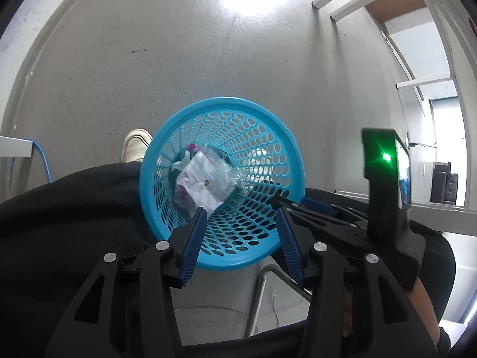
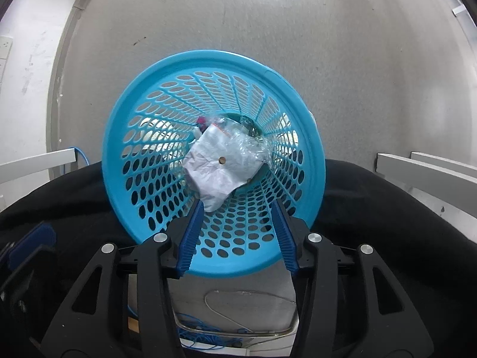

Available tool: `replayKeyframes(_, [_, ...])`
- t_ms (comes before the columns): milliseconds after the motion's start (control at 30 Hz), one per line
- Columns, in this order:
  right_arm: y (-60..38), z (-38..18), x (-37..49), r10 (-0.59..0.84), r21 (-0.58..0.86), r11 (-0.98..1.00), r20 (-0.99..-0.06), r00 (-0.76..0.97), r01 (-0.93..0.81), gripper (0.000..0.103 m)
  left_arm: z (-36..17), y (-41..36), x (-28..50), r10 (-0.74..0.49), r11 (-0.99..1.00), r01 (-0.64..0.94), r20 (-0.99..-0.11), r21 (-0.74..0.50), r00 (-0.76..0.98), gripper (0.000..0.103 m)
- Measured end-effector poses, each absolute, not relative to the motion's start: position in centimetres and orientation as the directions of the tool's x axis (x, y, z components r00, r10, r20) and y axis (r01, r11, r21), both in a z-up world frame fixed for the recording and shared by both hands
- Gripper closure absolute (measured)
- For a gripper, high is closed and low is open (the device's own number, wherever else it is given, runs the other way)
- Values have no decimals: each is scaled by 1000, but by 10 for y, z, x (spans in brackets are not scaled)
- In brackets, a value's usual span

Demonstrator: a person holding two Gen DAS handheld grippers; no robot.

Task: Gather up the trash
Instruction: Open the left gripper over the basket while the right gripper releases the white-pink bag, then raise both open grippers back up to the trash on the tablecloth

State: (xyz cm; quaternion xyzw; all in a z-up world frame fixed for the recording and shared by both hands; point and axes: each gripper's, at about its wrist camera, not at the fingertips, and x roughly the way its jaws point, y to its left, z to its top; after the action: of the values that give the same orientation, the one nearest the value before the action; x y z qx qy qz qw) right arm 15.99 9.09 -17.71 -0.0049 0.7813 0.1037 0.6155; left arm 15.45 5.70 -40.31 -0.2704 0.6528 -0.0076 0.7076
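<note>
Open left gripper point(image 1: 241, 217) over blue basket point(image 1: 184, 113) — crumpled trash point(image 1: 205, 182) inside.

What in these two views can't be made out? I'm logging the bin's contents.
- Trash under the crumpled white bag: hidden by it, both views.
- Red scrap, right wrist view: too small to identify.
- Blue basket base: covered by trash.
- Shoe, left wrist view: partly behind the basket.

This looks like an office or lab room. It has a bare grey floor point(image 1: 179, 59), white metal desk frames point(image 1: 357, 3), loose blue network cable point(image 2: 205, 335) and a scuffed white wall point(image 2: 26, 59)
</note>
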Motion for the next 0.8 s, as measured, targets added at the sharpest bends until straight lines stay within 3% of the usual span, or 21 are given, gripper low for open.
replayKeyframes(467, [89, -103, 135, 104, 119, 964, -992, -76, -238, 52, -365, 60, 133, -244, 893, -309, -928, -328, 280, 55])
replayKeyframes(800, [77, -40, 104, 168, 142, 935, -984, 55, -325, 50, -329, 51, 106, -146, 935, -255, -921, -248, 361, 47])
